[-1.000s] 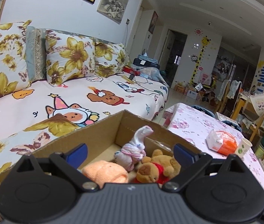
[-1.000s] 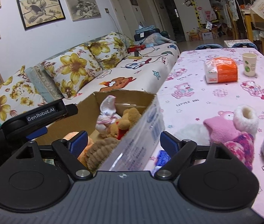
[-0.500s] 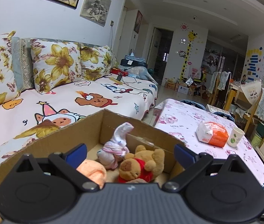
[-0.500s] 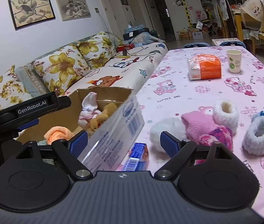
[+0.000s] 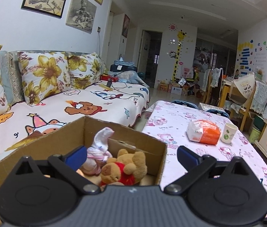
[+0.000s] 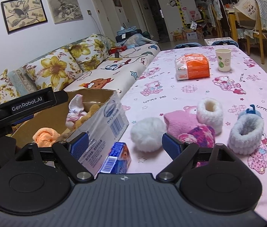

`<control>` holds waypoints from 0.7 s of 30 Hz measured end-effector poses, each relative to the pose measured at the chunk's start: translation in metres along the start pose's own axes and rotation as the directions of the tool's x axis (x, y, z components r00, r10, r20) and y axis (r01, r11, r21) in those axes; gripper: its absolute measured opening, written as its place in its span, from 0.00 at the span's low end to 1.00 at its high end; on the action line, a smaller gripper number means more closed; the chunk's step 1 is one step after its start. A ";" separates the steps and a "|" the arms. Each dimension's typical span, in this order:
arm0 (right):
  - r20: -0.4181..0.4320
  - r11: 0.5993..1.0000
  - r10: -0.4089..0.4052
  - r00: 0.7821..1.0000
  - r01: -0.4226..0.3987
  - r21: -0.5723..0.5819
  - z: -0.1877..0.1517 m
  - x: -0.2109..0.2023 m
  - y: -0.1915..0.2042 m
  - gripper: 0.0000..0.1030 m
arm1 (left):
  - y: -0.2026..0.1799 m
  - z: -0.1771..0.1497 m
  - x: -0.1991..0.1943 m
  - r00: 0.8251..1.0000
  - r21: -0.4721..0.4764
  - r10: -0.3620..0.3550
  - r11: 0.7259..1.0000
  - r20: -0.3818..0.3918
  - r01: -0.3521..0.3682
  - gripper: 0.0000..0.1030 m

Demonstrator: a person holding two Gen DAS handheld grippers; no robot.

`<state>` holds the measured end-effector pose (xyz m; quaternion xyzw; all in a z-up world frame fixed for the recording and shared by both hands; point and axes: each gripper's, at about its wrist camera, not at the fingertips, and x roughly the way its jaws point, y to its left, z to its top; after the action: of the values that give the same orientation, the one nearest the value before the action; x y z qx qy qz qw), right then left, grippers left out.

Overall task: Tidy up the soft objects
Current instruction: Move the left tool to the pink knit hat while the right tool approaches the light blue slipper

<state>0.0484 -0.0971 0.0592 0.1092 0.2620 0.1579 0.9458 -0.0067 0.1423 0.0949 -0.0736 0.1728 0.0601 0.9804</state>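
Observation:
A cardboard box (image 5: pixel 133 134) (image 6: pixel 107 117) stands at the table's left edge. Inside lie a brown teddy bear in red (image 5: pixel 124 168), a pink-and-white cloth doll (image 5: pixel 99 147) (image 6: pixel 74 109) and an orange plush (image 6: pixel 44 135). My left gripper (image 5: pixel 131 155) hangs open above the box, holding nothing. On the pink tablecloth lie a white pom-pom (image 6: pixel 147 134), a pink plush (image 6: pixel 180 122), a purple knitted piece (image 6: pixel 199 136), a white fluffy bootie (image 6: pixel 210 111) and a grey-blue bootie (image 6: pixel 246 132). My right gripper (image 6: pixel 126 143) is open, low over the table in front of the pom-pom.
A small blue carton (image 6: pixel 116 159) lies beside the box. An orange-and-white pack (image 6: pixel 192 67) (image 5: pixel 203 133) and a paper cup (image 6: pixel 223 59) (image 5: pixel 228 133) stand farther back. A sofa (image 5: pixel 67 106) with flowered cushions runs along the left. Chairs stand at the far right.
My right gripper swung right, away from the box and over the table's soft toys. My left gripper's view shifted right along the box, so the orange plush slipped out of it.

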 end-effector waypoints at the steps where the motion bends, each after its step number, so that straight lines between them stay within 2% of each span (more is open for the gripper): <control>1: 0.003 1.000 -0.003 1.000 0.003 0.001 -0.001 -0.001 0.000 1.00 | -0.002 0.000 0.000 1.000 0.009 0.000 1.000 0.003 0.000 0.99; 21: -0.001 0.996 -0.073 0.997 0.073 0.057 0.000 0.008 -0.012 1.00 | -0.051 -0.014 0.002 0.999 0.151 -0.038 0.988 -0.002 0.037 0.99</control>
<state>0.0579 -0.1057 0.0521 0.1268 0.2699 0.1156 0.9475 -0.0022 0.0902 0.0879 -0.0026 0.1749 0.0285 0.9842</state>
